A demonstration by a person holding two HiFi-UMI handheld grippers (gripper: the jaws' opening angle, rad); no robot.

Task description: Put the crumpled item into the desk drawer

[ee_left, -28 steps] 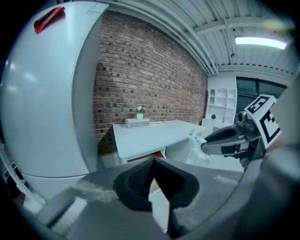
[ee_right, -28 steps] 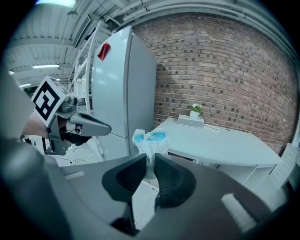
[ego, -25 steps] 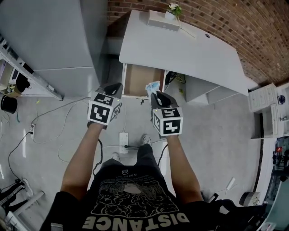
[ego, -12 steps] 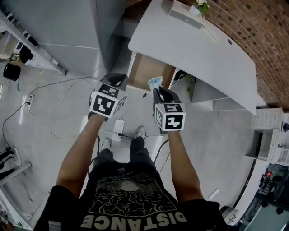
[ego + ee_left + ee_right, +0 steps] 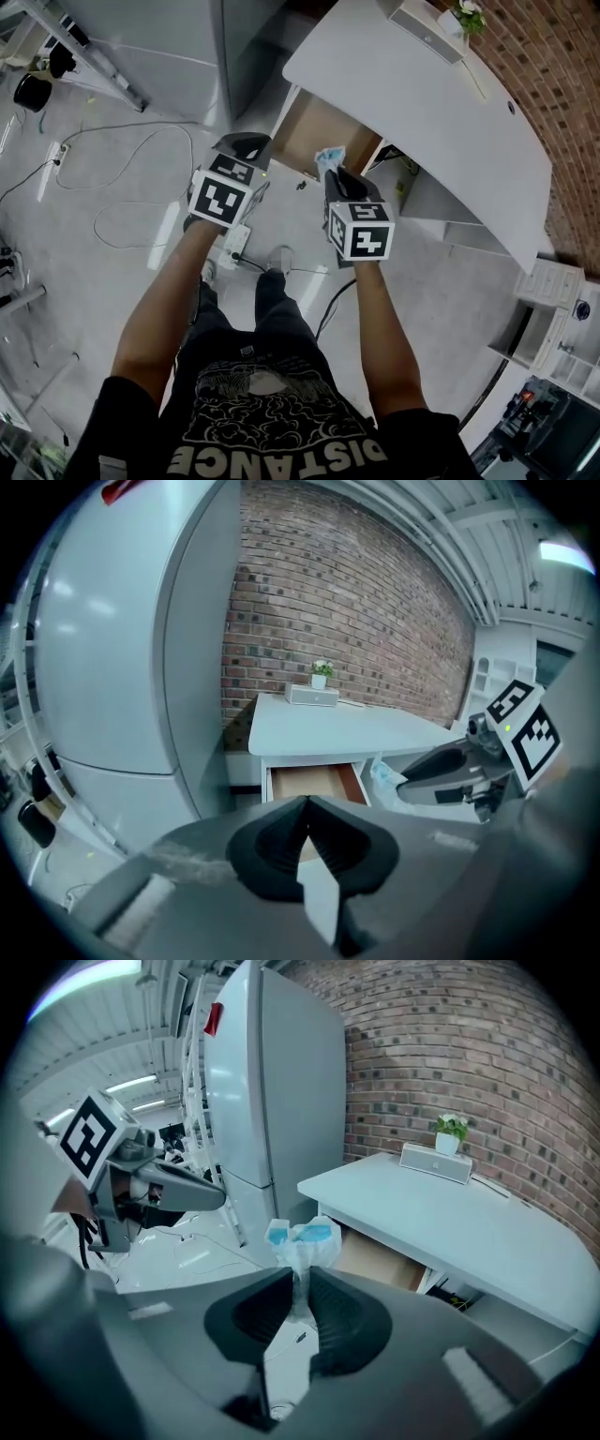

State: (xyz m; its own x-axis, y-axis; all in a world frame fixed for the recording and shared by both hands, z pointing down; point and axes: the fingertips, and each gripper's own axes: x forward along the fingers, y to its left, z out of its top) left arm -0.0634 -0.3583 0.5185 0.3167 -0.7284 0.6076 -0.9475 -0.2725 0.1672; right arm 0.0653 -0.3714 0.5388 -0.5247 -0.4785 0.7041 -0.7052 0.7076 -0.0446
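The crumpled item (image 5: 302, 1237) is a white and blue wad, pinched between the jaws of my right gripper (image 5: 300, 1299); in the head view the crumpled item (image 5: 328, 158) sticks out ahead of that right gripper (image 5: 337, 174), over the front edge of the open drawer (image 5: 323, 137). The drawer, with a bare brown bottom, is pulled out of the white desk (image 5: 422, 103). My left gripper (image 5: 246, 150) hovers beside the drawer's left front corner. Its jaws meet tip to tip with nothing between them in the left gripper view (image 5: 305, 803), where the drawer (image 5: 314, 782) lies ahead.
A tall grey cabinet (image 5: 169, 37) stands left of the desk. A white box (image 5: 427, 28) and a small potted plant (image 5: 466, 17) sit on the desk's back edge. Cables (image 5: 122, 216) and a power strip (image 5: 234, 246) lie on the floor by the person's feet.
Both grippers have come closer to the drawer and lower; the wad is now over the drawer's front edge. The head view has swung, so the desk sits further right.
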